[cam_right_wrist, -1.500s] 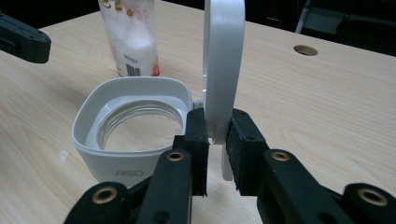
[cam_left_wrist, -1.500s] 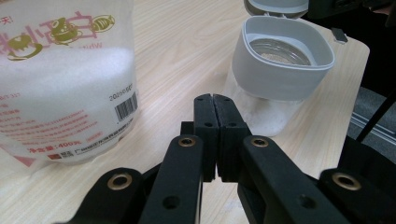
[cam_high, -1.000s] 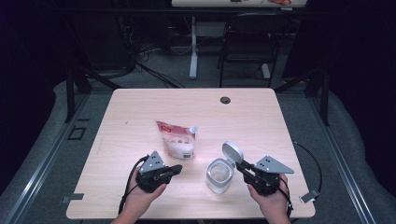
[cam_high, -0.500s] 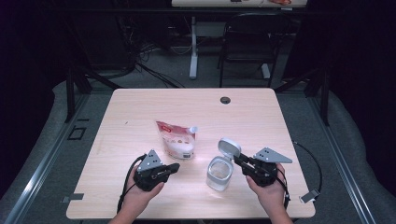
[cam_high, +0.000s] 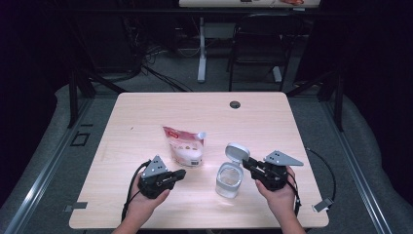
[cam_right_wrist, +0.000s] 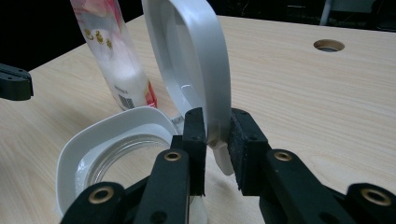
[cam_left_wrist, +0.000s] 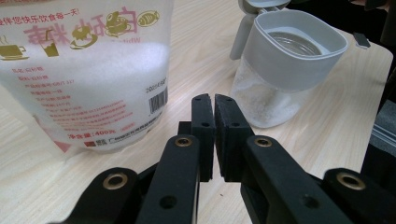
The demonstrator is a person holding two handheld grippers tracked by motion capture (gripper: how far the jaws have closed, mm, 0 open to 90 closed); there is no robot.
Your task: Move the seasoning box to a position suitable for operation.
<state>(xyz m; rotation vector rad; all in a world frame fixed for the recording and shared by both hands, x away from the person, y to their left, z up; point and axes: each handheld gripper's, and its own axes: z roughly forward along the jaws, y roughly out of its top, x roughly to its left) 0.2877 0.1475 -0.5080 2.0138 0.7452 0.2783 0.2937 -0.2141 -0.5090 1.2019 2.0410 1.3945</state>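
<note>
A red-and-white pouch of white granules (cam_high: 185, 146) stands near the middle of the table; it also shows in the left gripper view (cam_left_wrist: 84, 70) and the right gripper view (cam_right_wrist: 116, 60). To its right stands a clear jar (cam_high: 228, 179) with a grey collar (cam_left_wrist: 289, 56), its hinged lid (cam_high: 237, 150) flipped up. My right gripper (cam_high: 246, 162) is shut on the edge of that lid (cam_right_wrist: 196, 60), with the pads (cam_right_wrist: 217, 116) on either side of it. My left gripper (cam_high: 182, 173) rests in front of the pouch, shut on nothing (cam_left_wrist: 214, 100).
The light wooden table (cam_high: 272, 131) has a round cable hole (cam_high: 235, 104) near its far edge. A chair and a desk leg stand on the dark floor beyond it. Cables trail from both grippers toward the front edge.
The right gripper has shifted slightly left and away with the lid, which now stands a bit more upright. The left gripper, pouch and jar have stayed put.
</note>
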